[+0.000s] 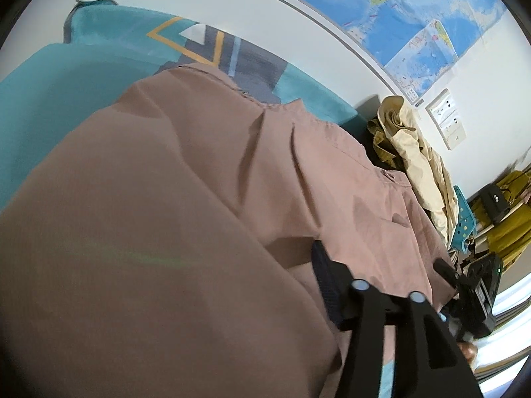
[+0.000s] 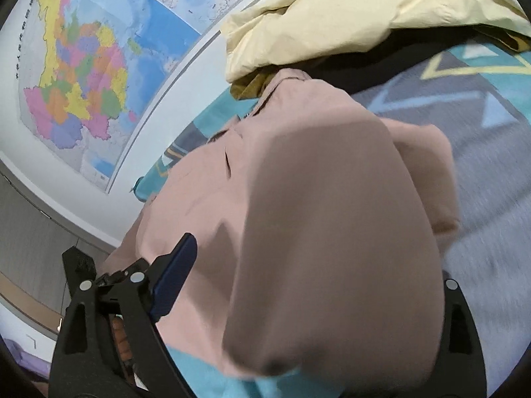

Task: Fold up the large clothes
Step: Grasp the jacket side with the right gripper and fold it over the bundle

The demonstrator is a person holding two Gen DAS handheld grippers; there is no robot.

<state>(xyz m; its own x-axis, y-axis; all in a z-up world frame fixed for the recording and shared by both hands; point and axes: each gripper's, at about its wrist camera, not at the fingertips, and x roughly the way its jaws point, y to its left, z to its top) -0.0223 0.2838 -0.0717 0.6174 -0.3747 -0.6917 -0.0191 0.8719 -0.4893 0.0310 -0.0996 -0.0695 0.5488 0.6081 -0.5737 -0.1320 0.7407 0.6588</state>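
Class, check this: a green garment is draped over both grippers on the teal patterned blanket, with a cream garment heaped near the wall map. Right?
Not quite: the garment is dusty pink, not green, as both wrist views show. The rest holds: it drapes over both grippers on the teal patterned blanket, with the cream garment heaped near the wall map.

A dusty-pink garment billows close over the right gripper, covering the gap between its jaws; whether they pinch the cloth cannot be told. One blue-padded finger shows at left, a black one at right. The garment lies on a teal and grey patterned bedspread. A cream garment is heaped beyond it, beside a wall map.
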